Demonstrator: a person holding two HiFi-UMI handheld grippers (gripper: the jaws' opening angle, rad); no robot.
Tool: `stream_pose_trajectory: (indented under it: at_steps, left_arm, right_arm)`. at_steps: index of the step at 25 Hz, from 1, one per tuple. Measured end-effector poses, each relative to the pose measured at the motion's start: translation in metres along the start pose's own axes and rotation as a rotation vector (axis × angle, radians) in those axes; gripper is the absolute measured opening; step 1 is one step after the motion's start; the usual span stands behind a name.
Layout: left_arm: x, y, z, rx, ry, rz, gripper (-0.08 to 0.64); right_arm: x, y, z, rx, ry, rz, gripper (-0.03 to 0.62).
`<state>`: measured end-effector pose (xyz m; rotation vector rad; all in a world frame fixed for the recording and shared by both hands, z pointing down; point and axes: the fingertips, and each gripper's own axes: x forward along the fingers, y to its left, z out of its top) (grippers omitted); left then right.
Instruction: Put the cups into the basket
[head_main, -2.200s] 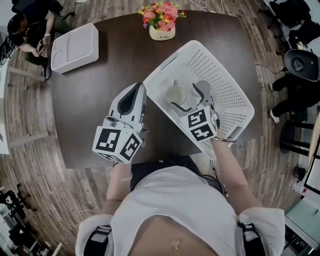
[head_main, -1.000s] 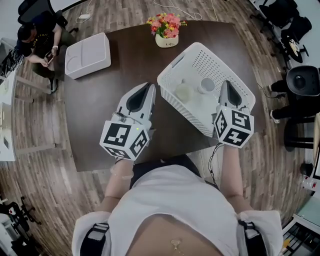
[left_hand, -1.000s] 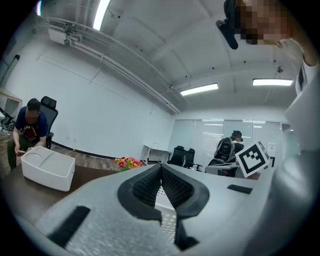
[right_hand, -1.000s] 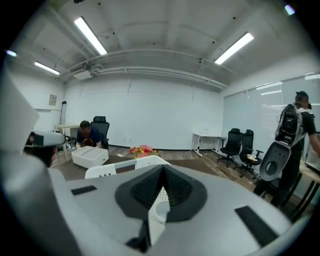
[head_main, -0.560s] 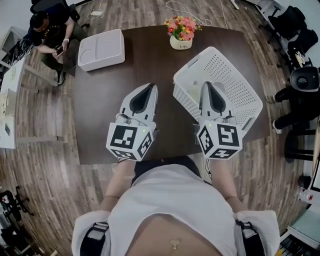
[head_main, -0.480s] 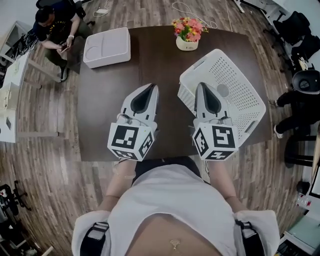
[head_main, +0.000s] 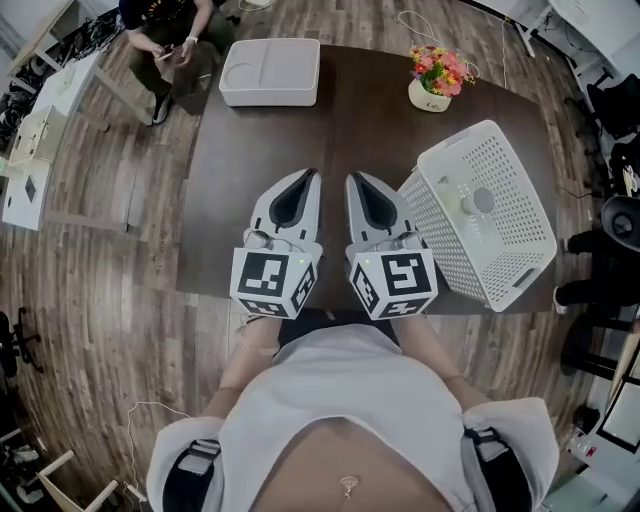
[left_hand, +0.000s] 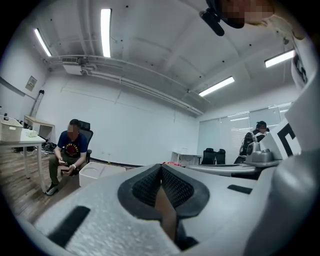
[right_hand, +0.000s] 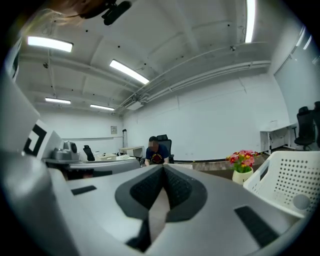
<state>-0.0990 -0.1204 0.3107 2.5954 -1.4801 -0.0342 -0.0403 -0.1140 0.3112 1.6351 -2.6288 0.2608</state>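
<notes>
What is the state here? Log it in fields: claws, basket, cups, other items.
left claw: shut, empty, over the table
right claw: shut, empty, beside the left one, clear of the basket
basket: white, on the table's right side
cup: one pale cup inside the basket; a second unclear
other: flower pot and white tray at the far edge

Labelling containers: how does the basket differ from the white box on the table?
The basket has perforated walls and holds cups; the box is solid-walled, with a recessed top. The basket sits skewed at the table's right edge; the box lies at its far edge. Both are white.
</notes>
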Motion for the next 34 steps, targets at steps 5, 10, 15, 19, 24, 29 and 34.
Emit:
stream_pose_trajectory:
  at_steps: [5, 10, 15, 19, 24, 29, 34]
  left_arm:
    - [-0.012, 0.008, -0.012, -0.013, 0.007, 0.008, 0.009]
    - [-0.013, 0.011, -0.019, -0.015, 0.021, 0.002, 0.009]
    - [-0.012, 0.011, -0.024, -0.018, 0.034, -0.015, 0.009]
    - [-0.008, 0.003, -0.026, -0.017, 0.042, -0.040, 0.009]
    - [-0.002, -0.009, -0.028, -0.020, 0.048, -0.062, 0.009]
    - [0.000, -0.017, -0.029, -0.023, 0.054, -0.076, 0.009]
    - [-0.001, -0.017, -0.034, -0.025, 0.057, -0.073, 0.009]
  right_arm:
    - [0.005, 0.013, -0.025, 0.010, 0.053, 0.001, 0.011]
    - [0.007, 0.011, -0.029, -0.013, 0.066, -0.021, 0.011]
    - [0.008, 0.010, -0.030, -0.010, 0.063, -0.035, 0.011]
    - [0.003, 0.007, -0.031, -0.008, 0.066, -0.047, 0.011]
    - [-0.003, -0.001, -0.027, -0.010, 0.059, -0.056, 0.011]
    - [-0.008, -0.006, -0.028, -0.005, 0.065, -0.065, 0.011]
    - [-0.009, -0.005, -0.033, -0.003, 0.066, -0.059, 0.011]
